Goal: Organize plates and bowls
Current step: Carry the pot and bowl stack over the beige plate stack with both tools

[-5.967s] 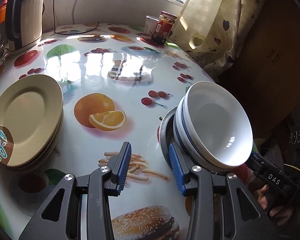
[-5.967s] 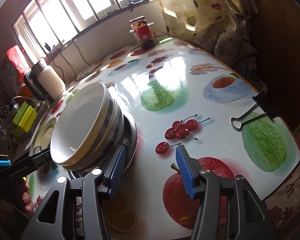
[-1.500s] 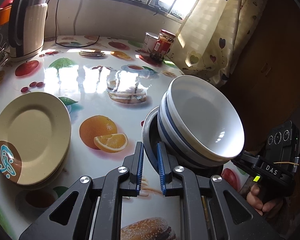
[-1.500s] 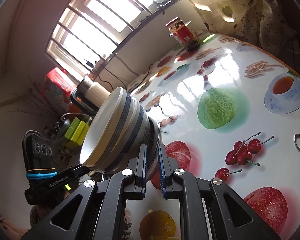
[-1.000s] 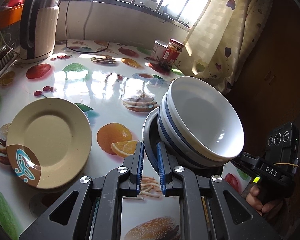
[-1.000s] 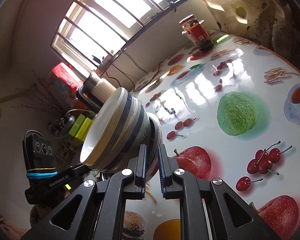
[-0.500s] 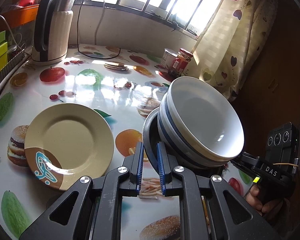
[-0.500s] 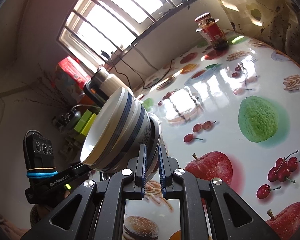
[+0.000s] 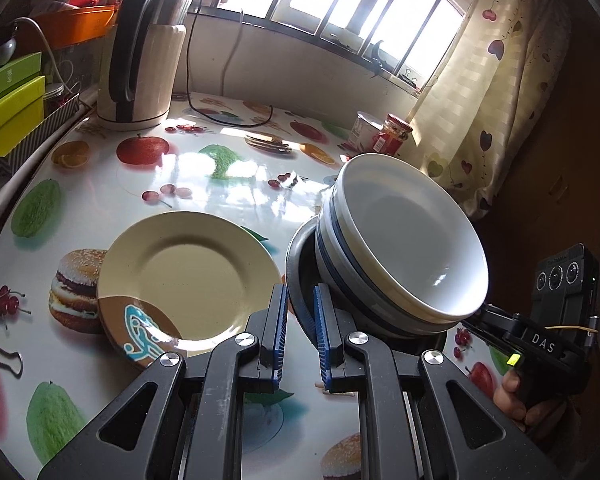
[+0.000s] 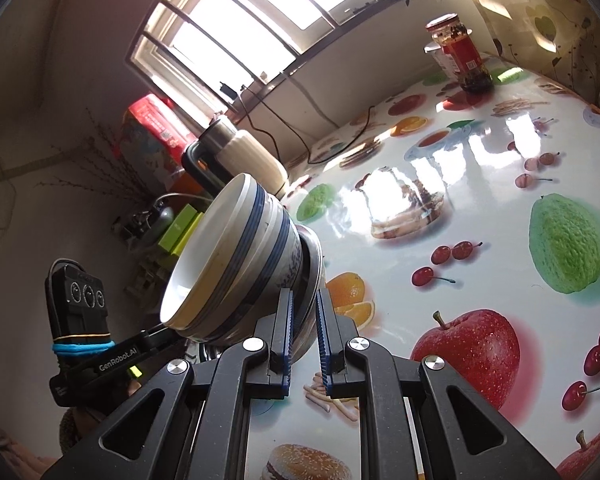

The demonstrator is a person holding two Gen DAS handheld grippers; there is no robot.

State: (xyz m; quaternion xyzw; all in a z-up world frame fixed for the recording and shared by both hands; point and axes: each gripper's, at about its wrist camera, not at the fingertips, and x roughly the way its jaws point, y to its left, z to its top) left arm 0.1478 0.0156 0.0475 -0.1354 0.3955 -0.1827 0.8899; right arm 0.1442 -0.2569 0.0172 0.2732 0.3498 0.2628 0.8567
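Carrying the bowl stack (image 9: 400,240) two-handed, clear of the bench (image 9: 228,184). Left tool (image 9: 300,336) was clamped nearly shut on the rim of the metal dish (image 9: 300,256) under the bowls; right tool (image 10: 305,334) was pinched the same way on the opposite rim. Stack was two white blue-banded bowls nested in that dish, tilted, held above the bench's near edge just right of the cream plate (image 9: 188,280).

Plate lay flat on the bench, apparently on top of another plate, rim near the left tool. Kettle (image 9: 140,56) and jars (image 9: 392,140) sat well back by the window, out of the way.

Step in hand, my read: transferring the bowls toward the plate to consolidate. Next move would need both tools translating together, levelling the stack, then lowering it centred on the plate before either grip opened. Risk: thin-rim pinch plus tilt could let the bowls slide inside the dish.
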